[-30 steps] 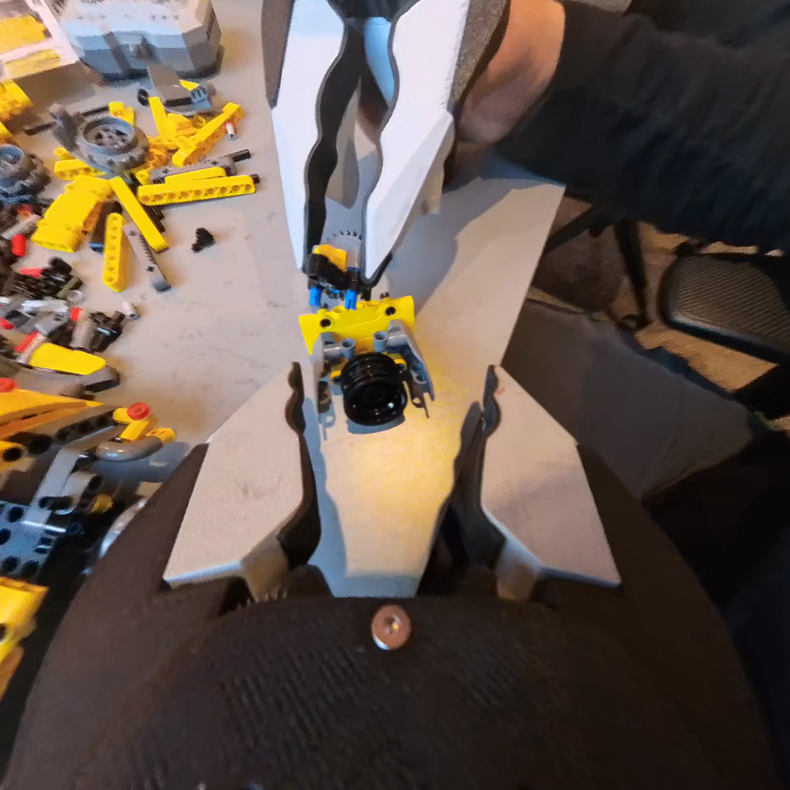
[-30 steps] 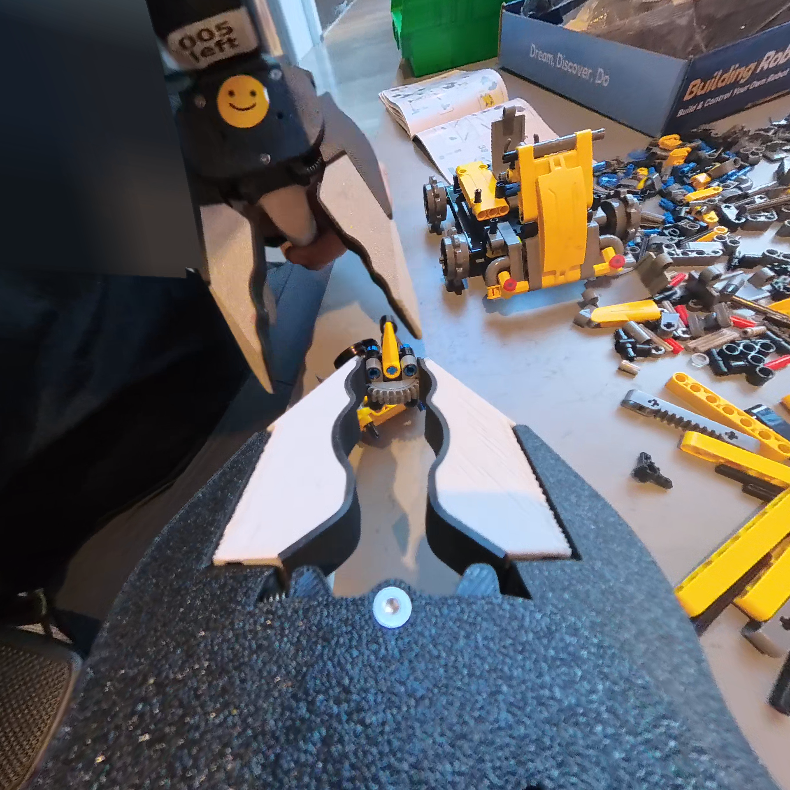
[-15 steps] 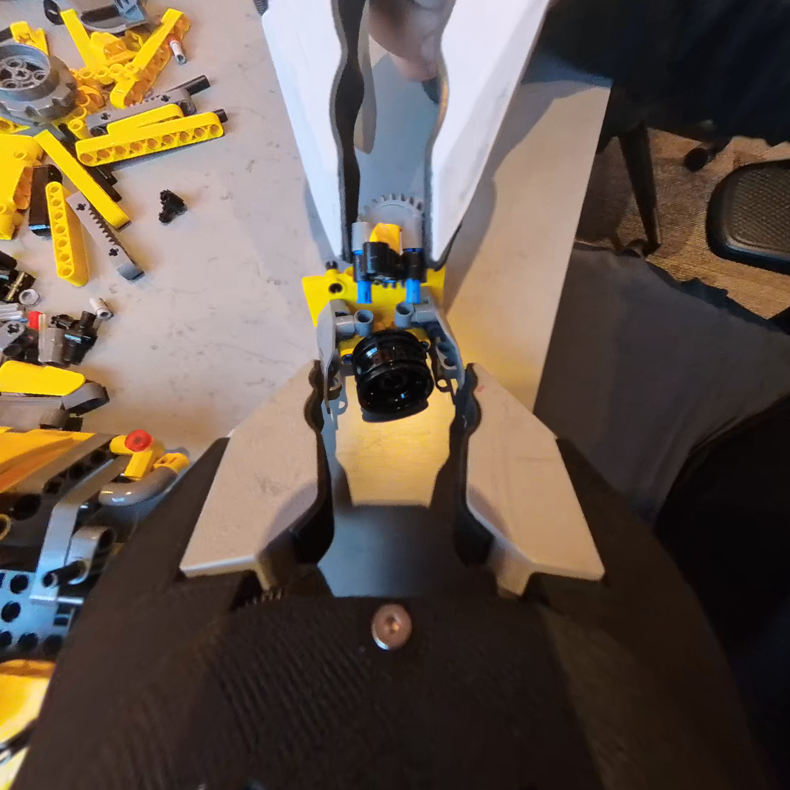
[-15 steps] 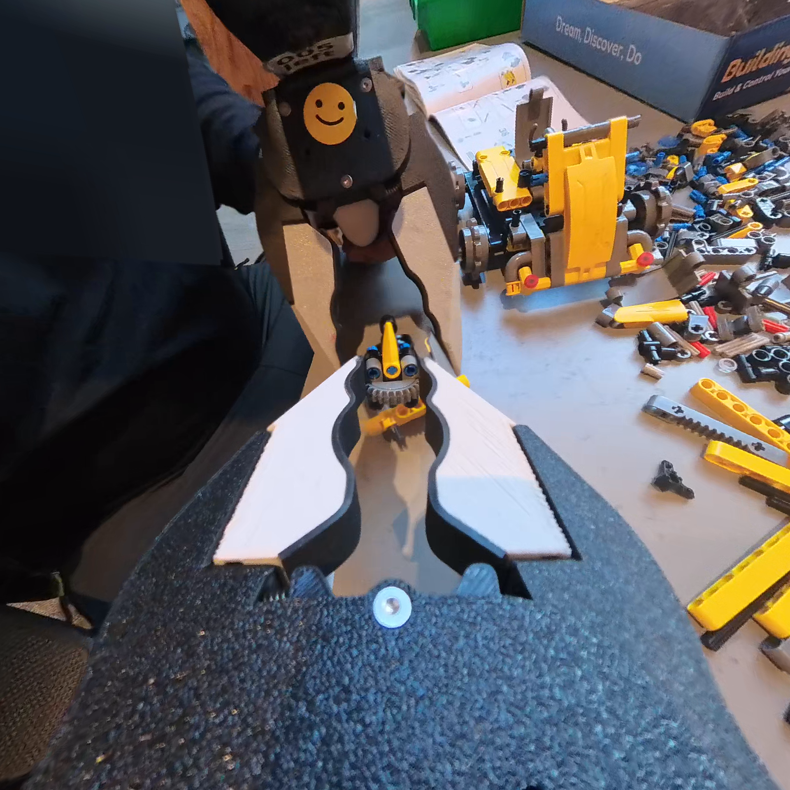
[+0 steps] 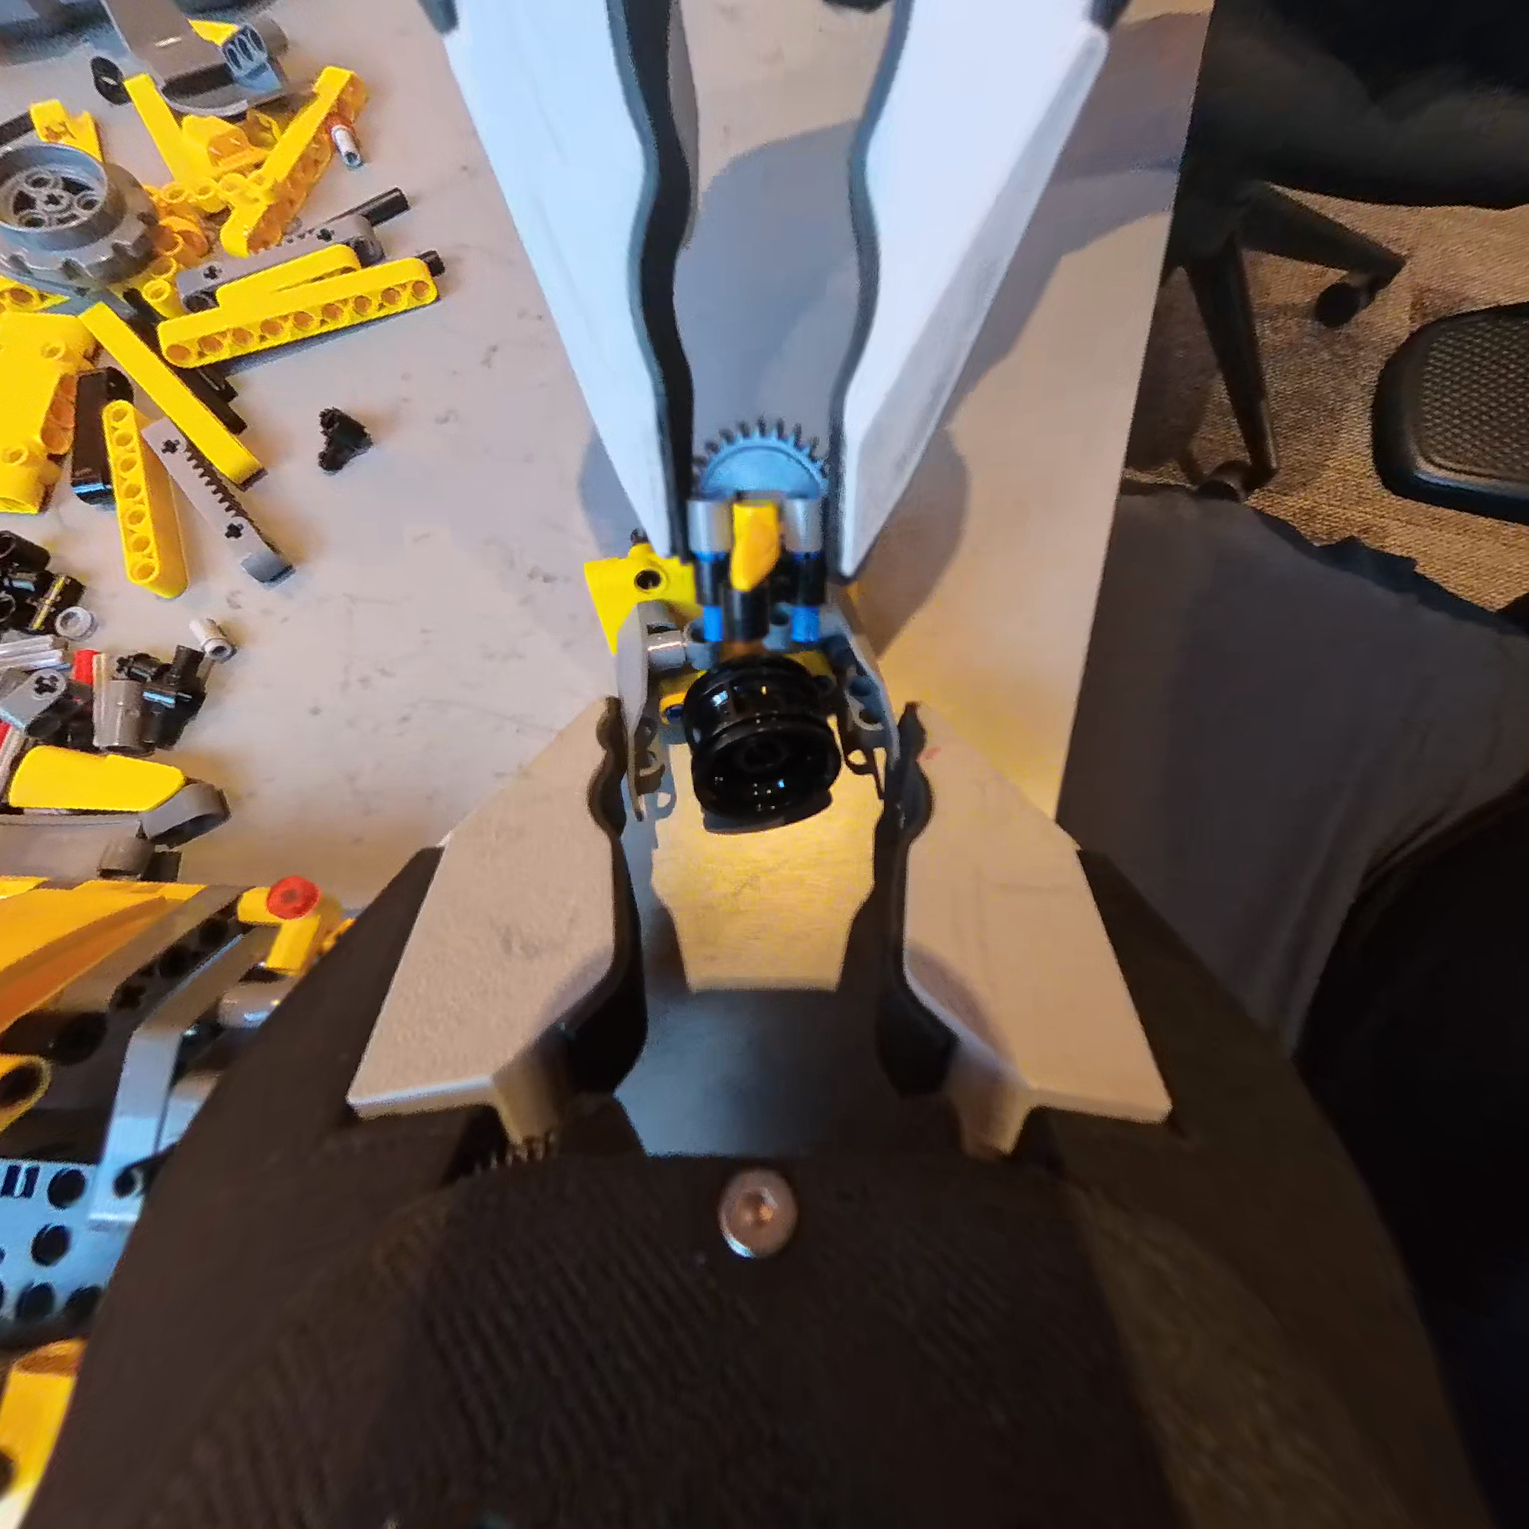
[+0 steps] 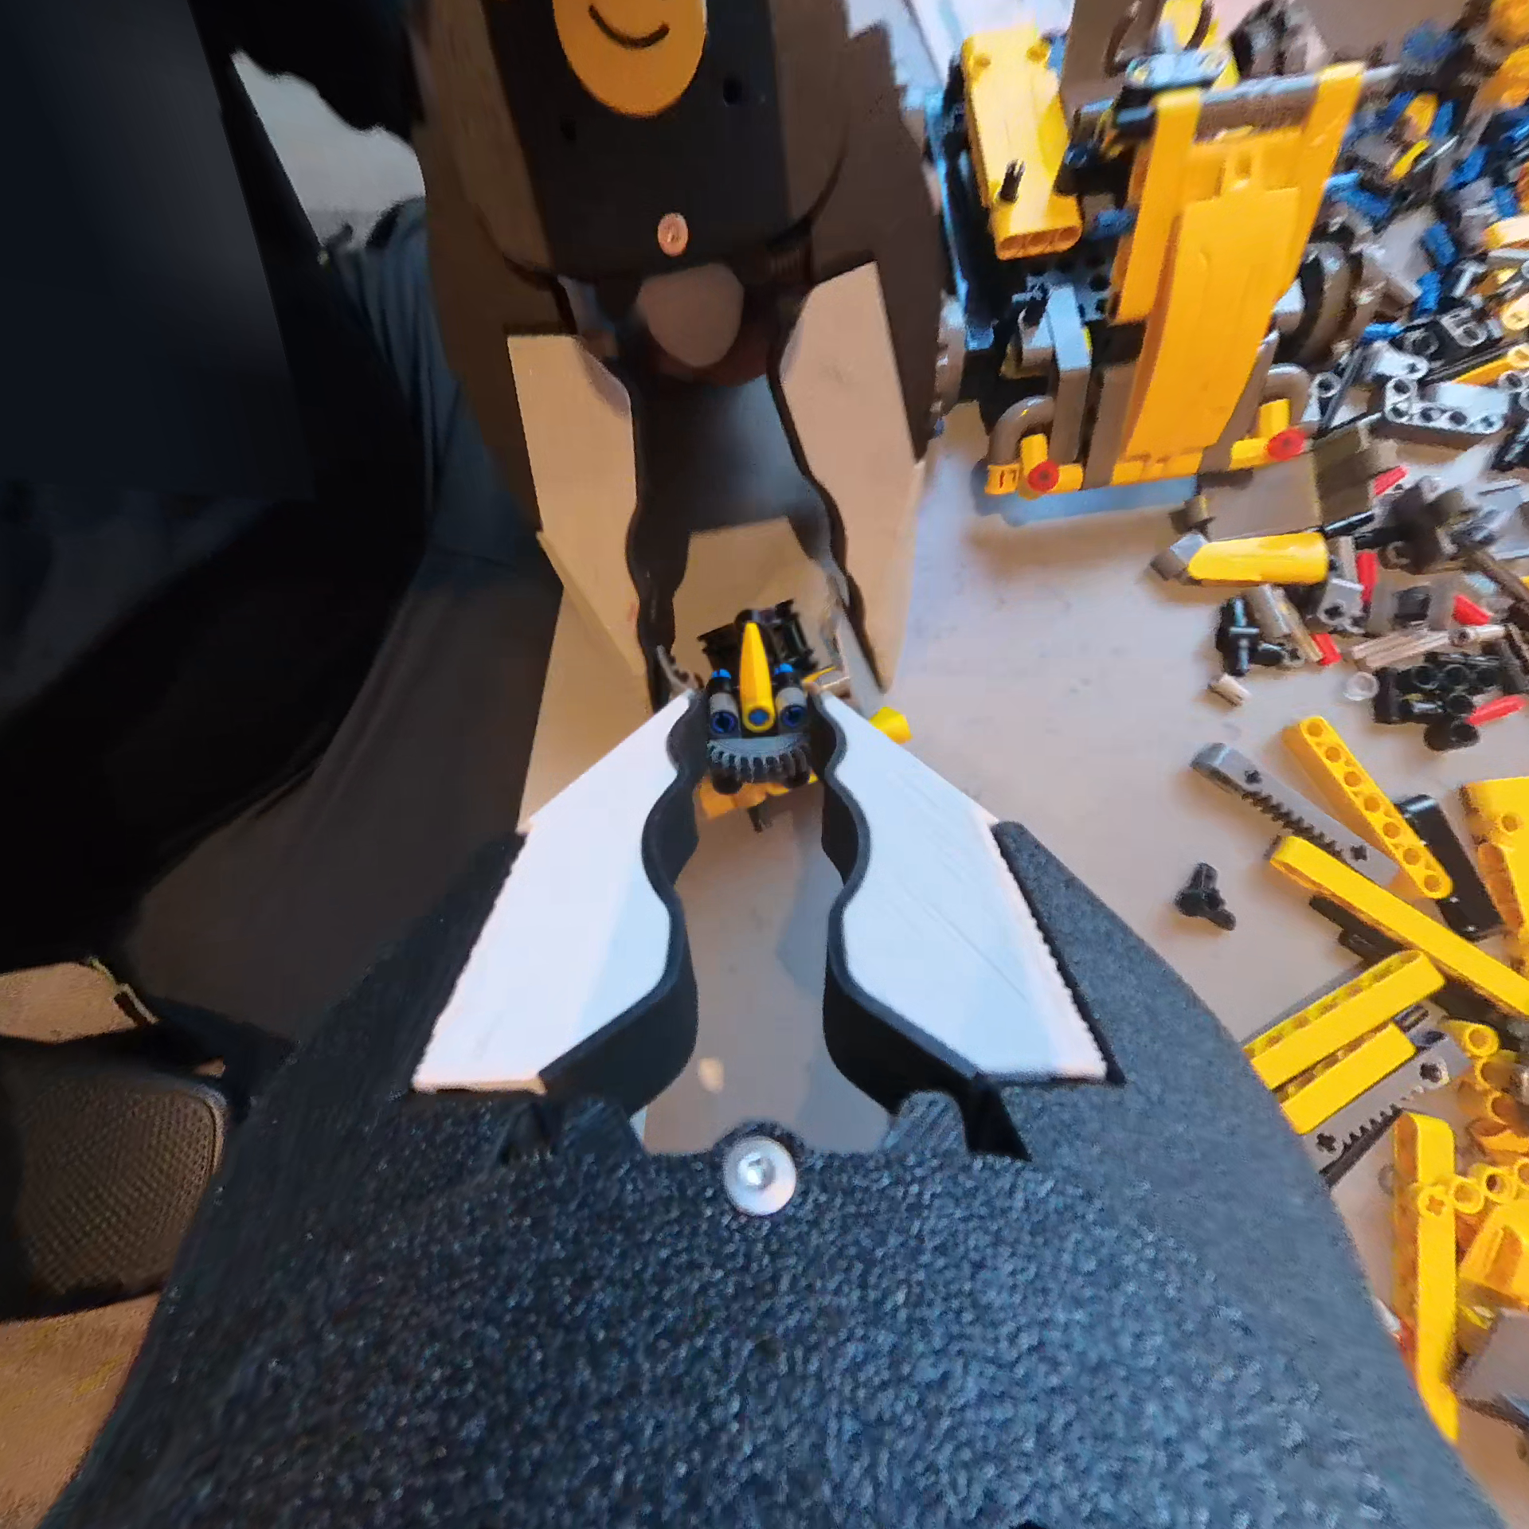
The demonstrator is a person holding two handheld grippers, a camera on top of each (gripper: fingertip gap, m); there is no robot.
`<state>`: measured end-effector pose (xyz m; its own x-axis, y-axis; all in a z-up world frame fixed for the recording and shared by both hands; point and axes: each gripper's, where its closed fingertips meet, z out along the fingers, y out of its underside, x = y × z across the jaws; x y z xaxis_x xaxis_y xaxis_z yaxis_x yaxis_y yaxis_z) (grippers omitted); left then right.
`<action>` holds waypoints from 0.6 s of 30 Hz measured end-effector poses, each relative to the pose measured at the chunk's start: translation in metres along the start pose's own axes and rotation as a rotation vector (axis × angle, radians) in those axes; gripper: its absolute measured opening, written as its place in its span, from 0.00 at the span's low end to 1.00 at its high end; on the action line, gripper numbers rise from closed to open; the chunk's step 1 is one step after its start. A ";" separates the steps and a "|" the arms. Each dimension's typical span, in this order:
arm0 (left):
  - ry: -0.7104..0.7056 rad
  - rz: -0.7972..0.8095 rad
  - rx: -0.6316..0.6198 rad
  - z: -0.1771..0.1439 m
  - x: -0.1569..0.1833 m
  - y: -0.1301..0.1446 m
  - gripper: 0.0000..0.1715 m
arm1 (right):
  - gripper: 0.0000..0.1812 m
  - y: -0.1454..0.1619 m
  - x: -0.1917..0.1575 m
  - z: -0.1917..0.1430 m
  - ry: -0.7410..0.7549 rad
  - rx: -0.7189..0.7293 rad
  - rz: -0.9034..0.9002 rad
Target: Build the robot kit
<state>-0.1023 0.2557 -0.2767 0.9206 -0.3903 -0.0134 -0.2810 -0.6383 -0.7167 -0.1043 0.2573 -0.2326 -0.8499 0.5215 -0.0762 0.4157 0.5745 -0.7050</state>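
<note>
In the left wrist view my left gripper [image 5: 757, 728] is shut on a small yellow and grey assembly with a black wheel hub [image 5: 761, 753], its fingertips pressing the grey side arms. My right gripper [image 5: 757, 563] comes in from the top, shut on a small gear piece [image 5: 757, 542] with a grey gear, a yellow axle and two blue pins. The pins meet the grey holes at the top of the wheel assembly. In the right wrist view my right gripper [image 6: 757, 720] holds the gear piece [image 6: 757, 745], and the left gripper [image 6: 757, 662] faces it tip to tip.
Both grippers are over the near table edge [image 5: 1100, 579], above a person's leg. A partly built yellow vehicle [image 6: 1158, 289] stands on the table. Loose yellow beams [image 5: 289, 314], a grey wheel [image 5: 58, 198] and small black parts lie scattered. A chair [image 5: 1456, 414] stands beyond the edge. The tips of one gripper are about 4 centimetres away from the tips of the other.
My left gripper has closed from wide open onto the wheel assembly. The right gripper has brought the gear piece down until its blue pins meet the assembly.
</note>
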 end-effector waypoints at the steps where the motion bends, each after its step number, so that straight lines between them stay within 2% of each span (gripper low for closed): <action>1: 0.000 0.006 0.001 0.000 -0.002 0.000 0.38 | 0.13 0.001 -0.001 0.002 -0.004 -0.025 -0.002; 8: 0.055 0.060 0.005 -0.003 -0.001 0.003 0.38 | 0.13 -0.004 0.007 -0.002 0.022 -0.025 0.035; 13: 0.066 0.068 0.007 -0.003 -0.001 0.003 0.38 | 0.13 0.002 0.005 0.003 0.051 -0.147 -0.009; 18: 0.091 0.056 0.009 -0.003 -0.001 0.003 0.38 | 0.13 0.003 0.006 0.004 0.035 -0.168 -0.011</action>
<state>-0.1046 0.2521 -0.2764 0.8750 -0.4841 0.0091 -0.3287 -0.6076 -0.7231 -0.1098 0.2593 -0.2380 -0.8443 0.5342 -0.0424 0.4569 0.6762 -0.5780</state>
